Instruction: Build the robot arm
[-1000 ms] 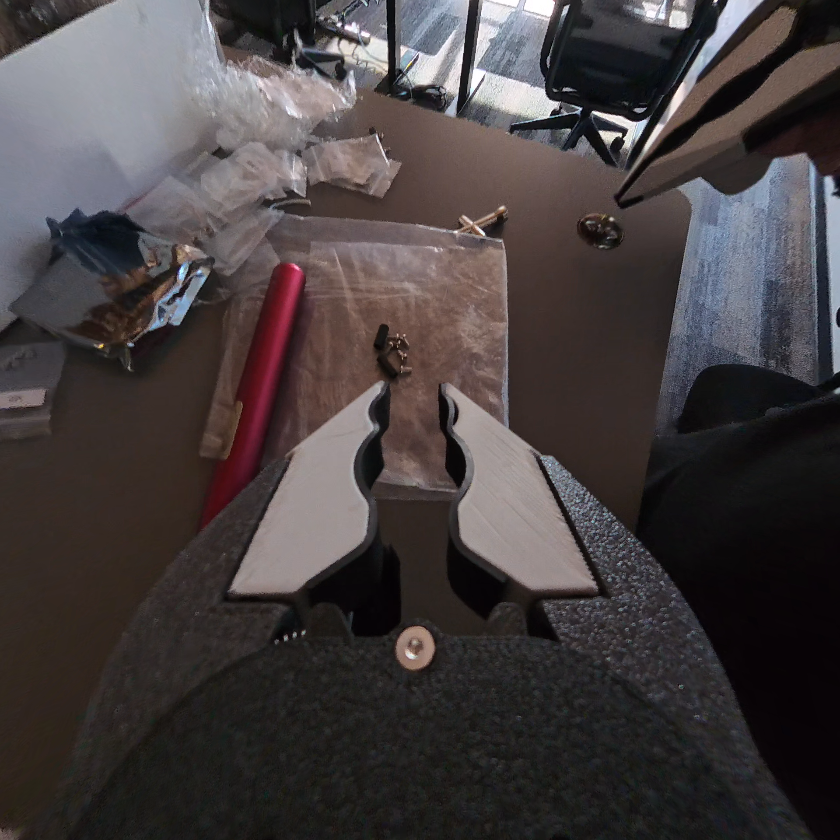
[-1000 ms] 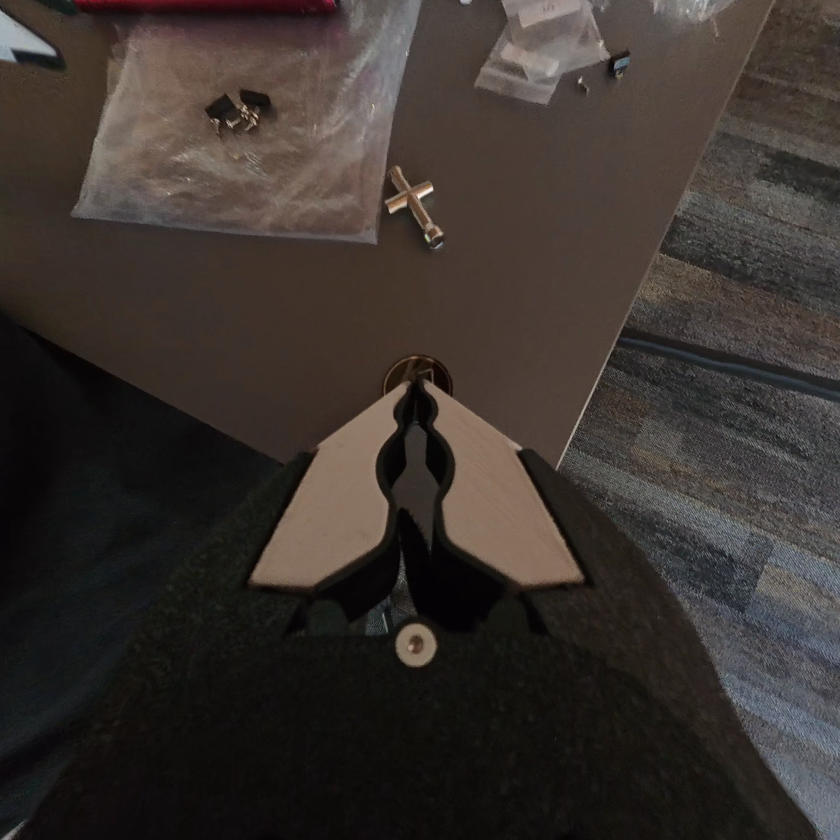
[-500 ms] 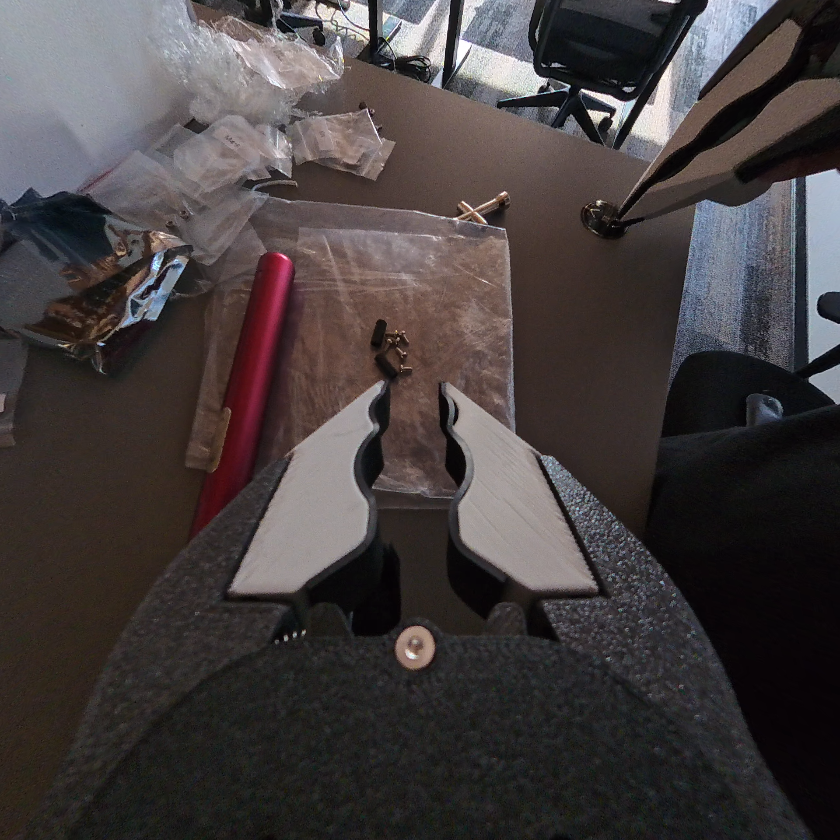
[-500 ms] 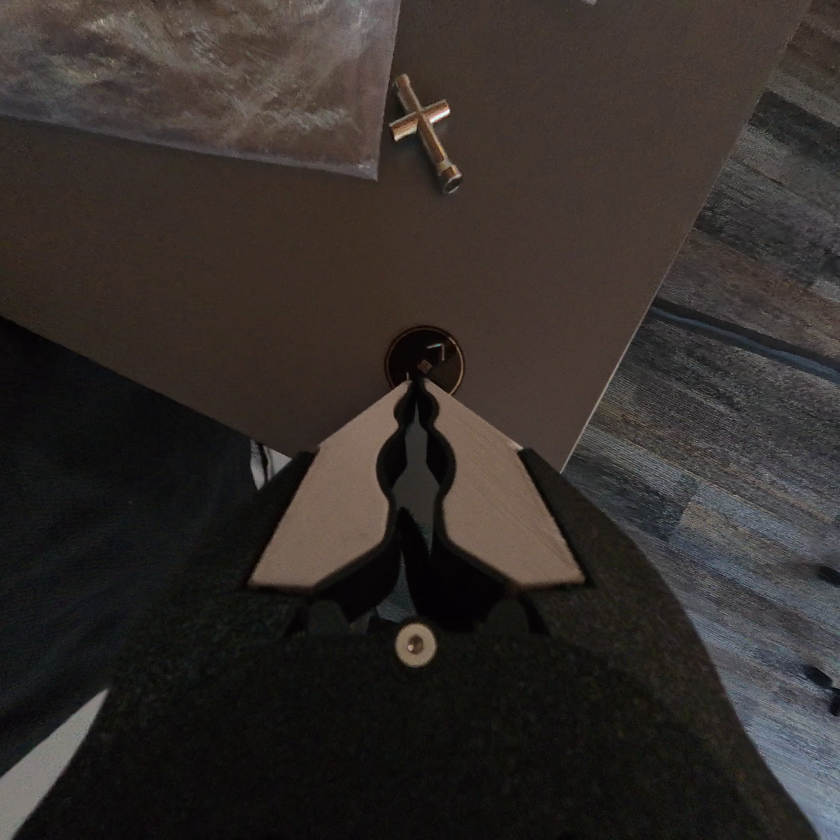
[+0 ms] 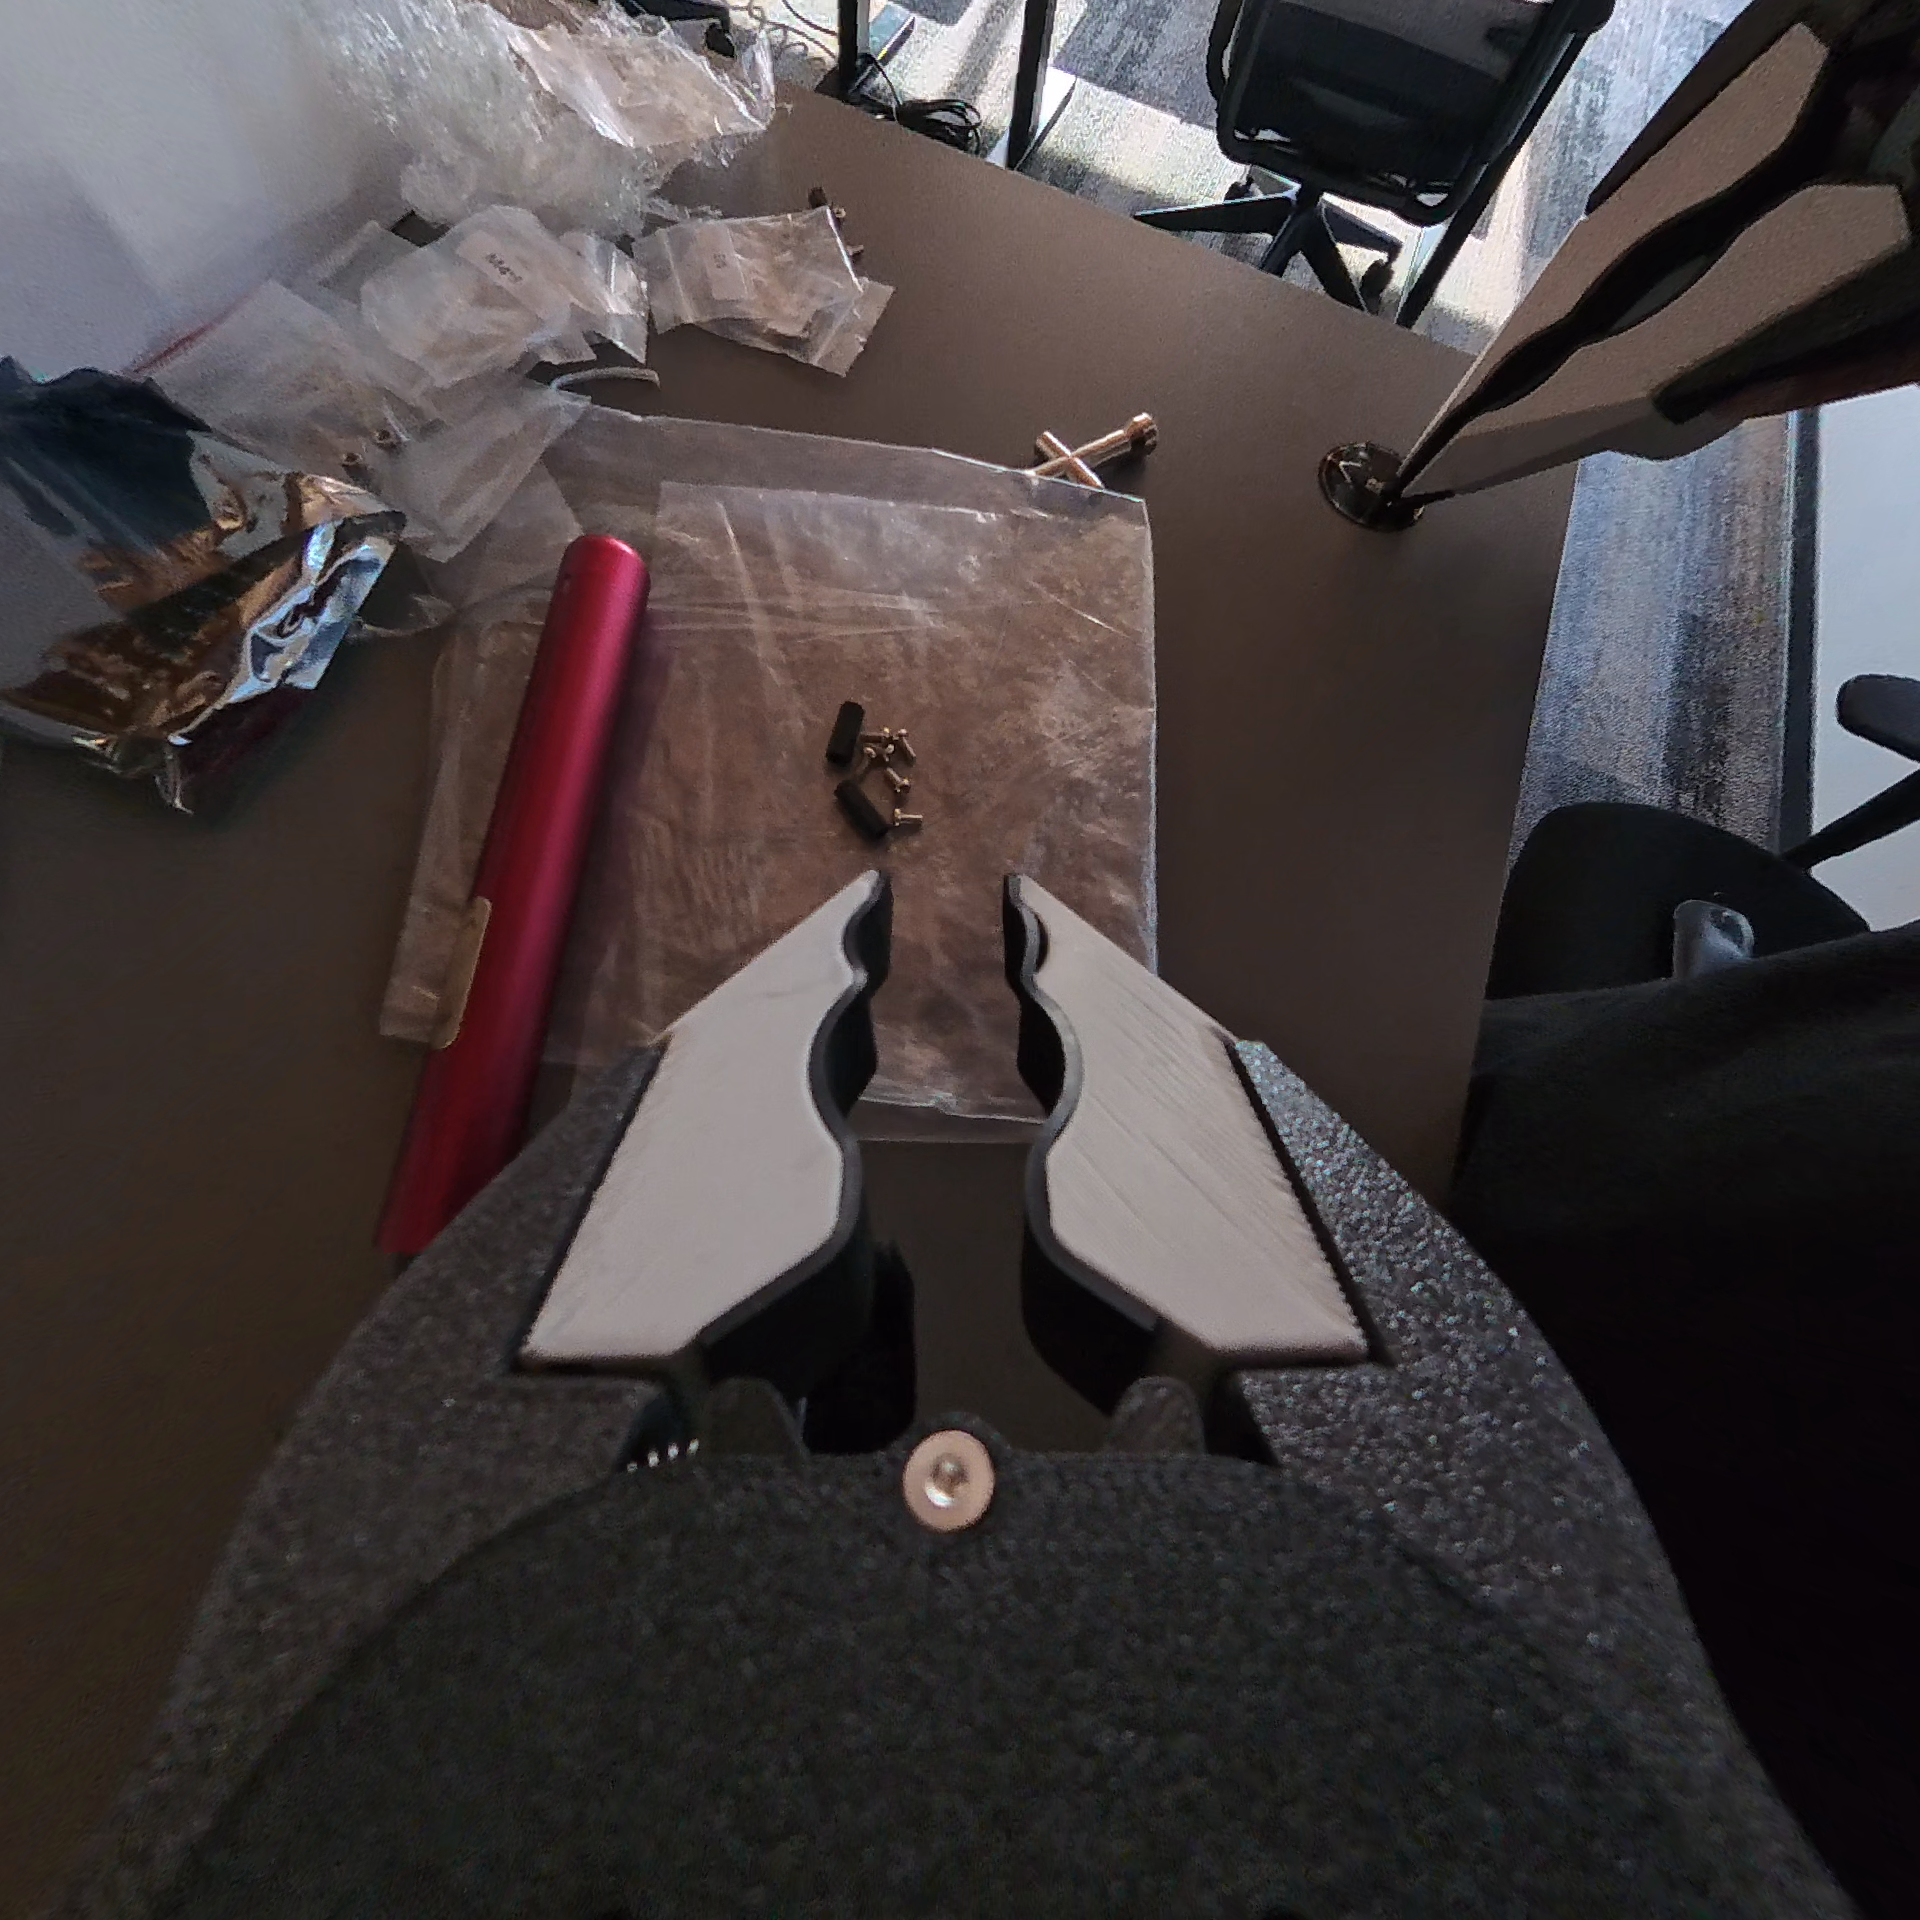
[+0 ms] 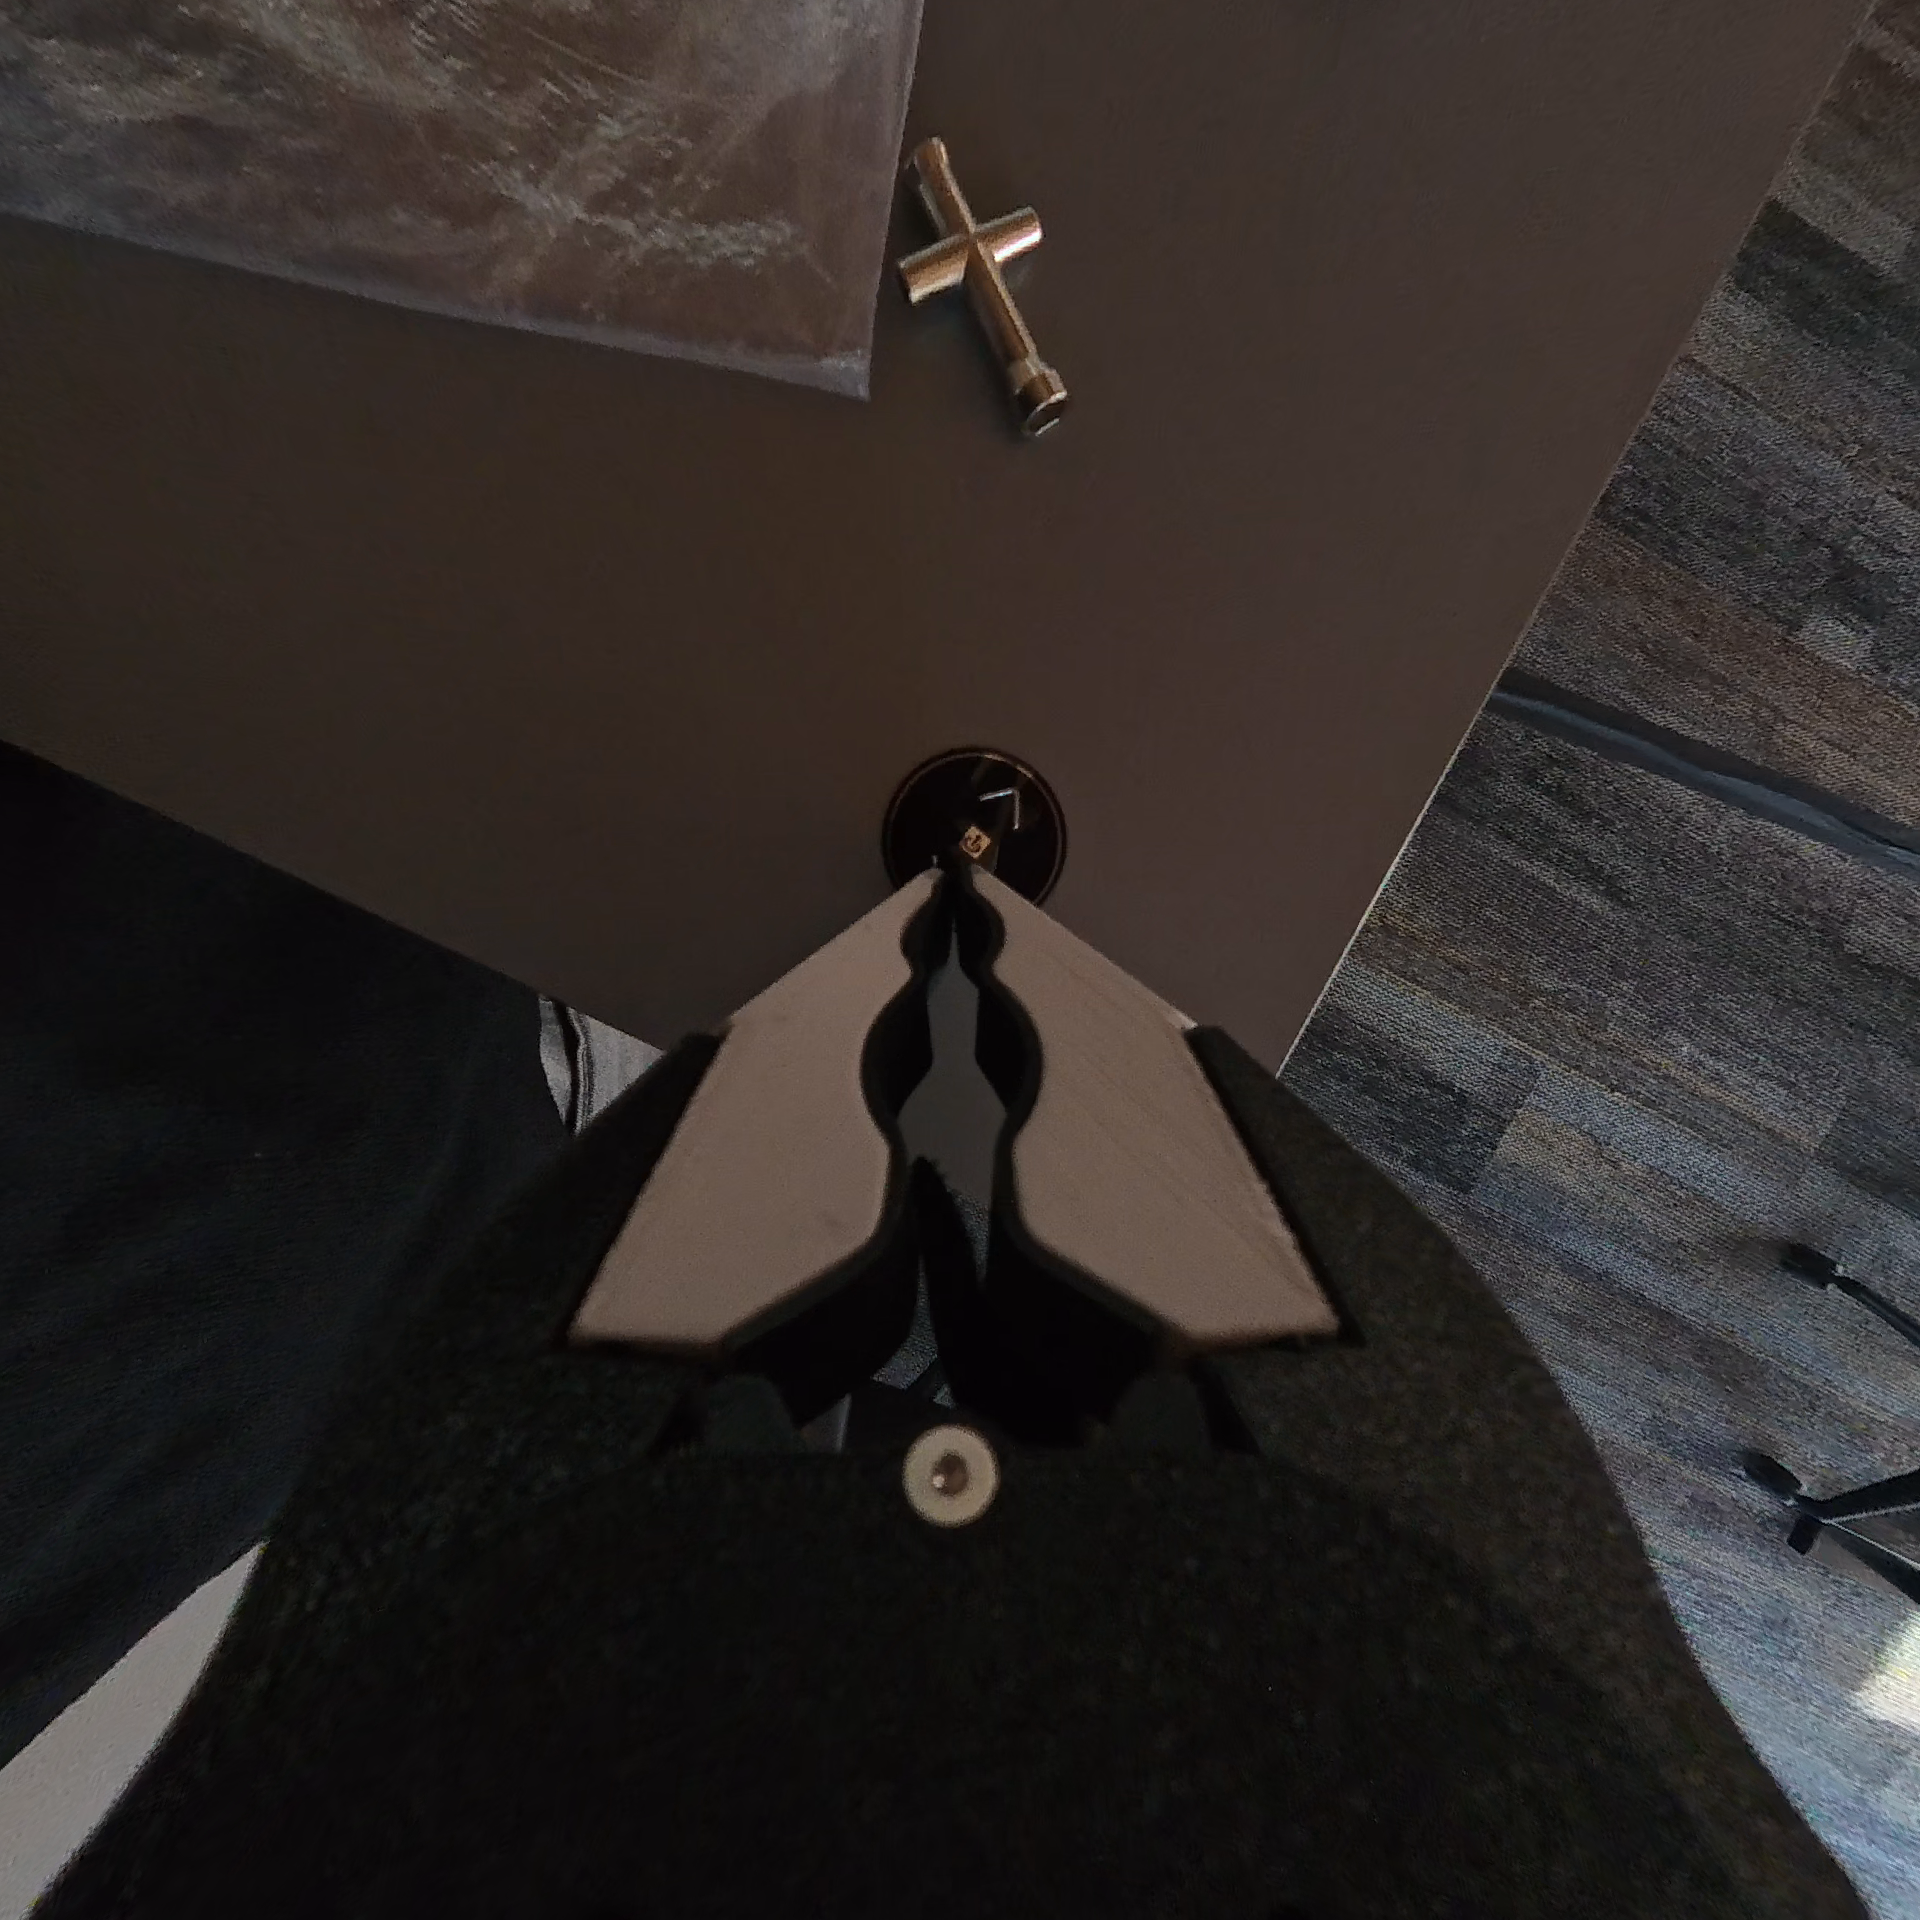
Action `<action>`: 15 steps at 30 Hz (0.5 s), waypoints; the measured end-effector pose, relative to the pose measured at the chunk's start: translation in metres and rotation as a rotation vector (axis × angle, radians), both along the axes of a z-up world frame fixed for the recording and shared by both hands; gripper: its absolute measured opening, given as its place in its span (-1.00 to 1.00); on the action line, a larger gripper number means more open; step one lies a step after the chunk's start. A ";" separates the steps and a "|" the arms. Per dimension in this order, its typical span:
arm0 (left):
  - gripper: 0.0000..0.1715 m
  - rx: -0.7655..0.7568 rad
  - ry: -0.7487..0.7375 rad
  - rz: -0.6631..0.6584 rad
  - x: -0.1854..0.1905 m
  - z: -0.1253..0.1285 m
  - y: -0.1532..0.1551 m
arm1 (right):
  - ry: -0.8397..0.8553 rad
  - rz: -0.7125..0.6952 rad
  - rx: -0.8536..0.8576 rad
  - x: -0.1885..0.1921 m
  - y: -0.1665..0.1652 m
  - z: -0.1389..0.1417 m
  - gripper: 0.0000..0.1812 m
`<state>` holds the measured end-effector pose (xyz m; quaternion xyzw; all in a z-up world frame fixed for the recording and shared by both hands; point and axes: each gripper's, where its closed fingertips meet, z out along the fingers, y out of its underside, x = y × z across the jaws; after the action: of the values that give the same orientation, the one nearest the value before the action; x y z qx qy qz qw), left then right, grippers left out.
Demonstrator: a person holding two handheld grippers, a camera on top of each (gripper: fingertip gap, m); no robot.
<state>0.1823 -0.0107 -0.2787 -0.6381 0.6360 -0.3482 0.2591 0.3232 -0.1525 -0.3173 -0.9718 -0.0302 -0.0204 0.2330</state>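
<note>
My left gripper (image 5: 945,894) is open and empty, held above the near part of a clear plastic bag (image 5: 935,582) lying flat on the brown table (image 5: 1299,831). A small heap of screws and black spacers (image 5: 873,774) lies on the bag just beyond the fingertips. My right gripper (image 6: 956,873) is shut, its tips at the near rim of a small round dark dish (image 6: 1013,821) near the table's corner. A tiny gold part (image 6: 974,840) lies in the dish by the tips. I cannot tell if the tips pinch anything. The right gripper also shows in the left wrist view (image 5: 1423,488), at the dish (image 5: 1351,483).
A red tube (image 5: 540,831) lies along the bag's left side. A metal cross wrench (image 6: 982,281) lies beyond the dish. A crumpled foil bag (image 5: 187,623) and several small clear bags (image 5: 623,270) are at far left. Table edge and carpet (image 6: 1662,727) are right. Office chair (image 5: 1371,104) behind. My right fingertips sit around 20 centimeters from my left ones.
My right gripper has come down and forward, still shut, so its tips now reach the dish. My left gripper has stayed open and has shifted only slightly over the bag.
</note>
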 end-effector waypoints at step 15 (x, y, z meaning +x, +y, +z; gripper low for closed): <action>-0.77 0.007 0.008 -0.002 0.001 0.001 -0.003 | 0.050 -0.033 0.005 0.000 0.001 -0.009 -1.00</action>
<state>0.1831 -0.0134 -0.2780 -0.6381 0.6388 -0.3436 0.2584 0.3234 -0.1520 -0.3259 -0.9717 -0.0085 -0.0002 0.2360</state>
